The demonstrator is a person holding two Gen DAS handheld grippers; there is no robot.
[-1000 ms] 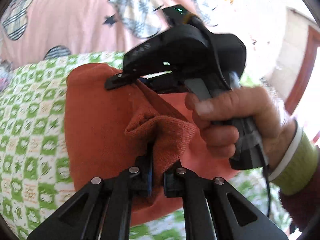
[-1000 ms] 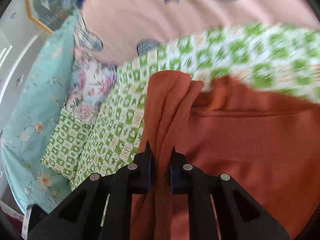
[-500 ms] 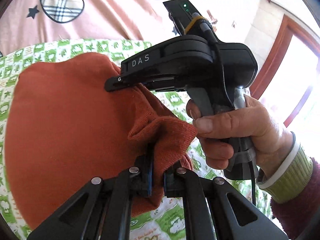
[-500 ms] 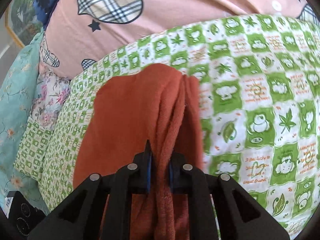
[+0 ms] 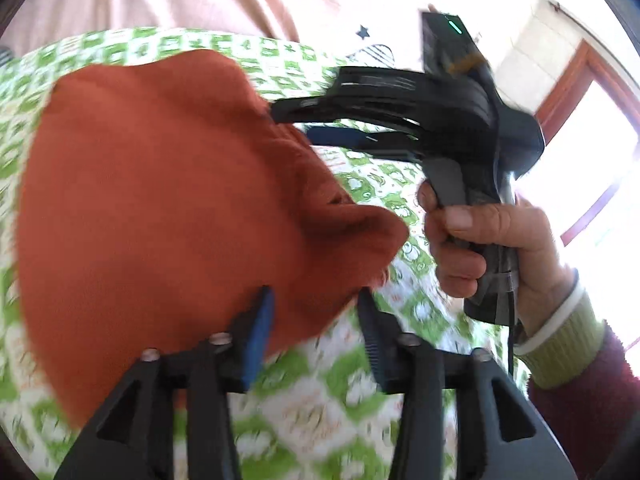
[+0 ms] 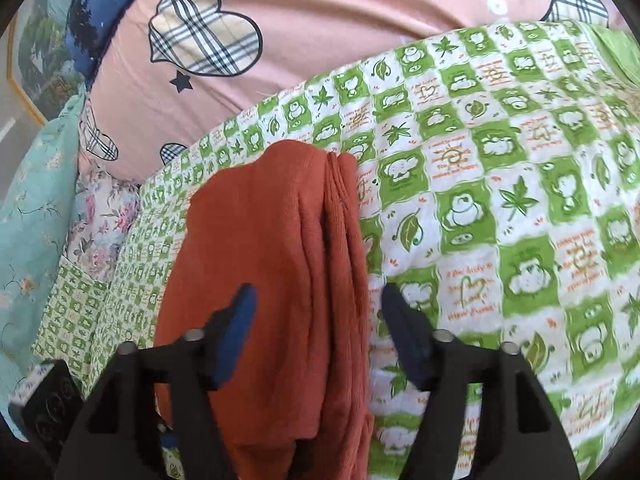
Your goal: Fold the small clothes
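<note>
A rust-orange knit garment [image 5: 160,184] lies folded on the green-and-white checked quilt [image 5: 304,408]. My left gripper [image 5: 314,298] hovers over its near corner, jaws opening, the cloth between them but free of the pads. In the right wrist view the same garment [image 6: 272,280] lies as a long folded strip on the quilt [image 6: 500,184]. My right gripper [image 6: 316,300] is opening too, its pads standing clear on either side of the fold. The right gripper [image 5: 296,130] and the hand [image 5: 476,248] holding it show in the left wrist view.
A pink duvet with plaid hearts [image 6: 320,20] lies beyond the quilt. A teal floral pillow [image 6: 32,200] and a flowered cloth [image 6: 104,216] sit at the left. A black device [image 6: 44,404] rests at the lower left. A window frame [image 5: 576,92] is at the right.
Both grippers were shut on the orange garment's folds and have let go, jaws now spread. The garment has dropped flat onto the quilt.
</note>
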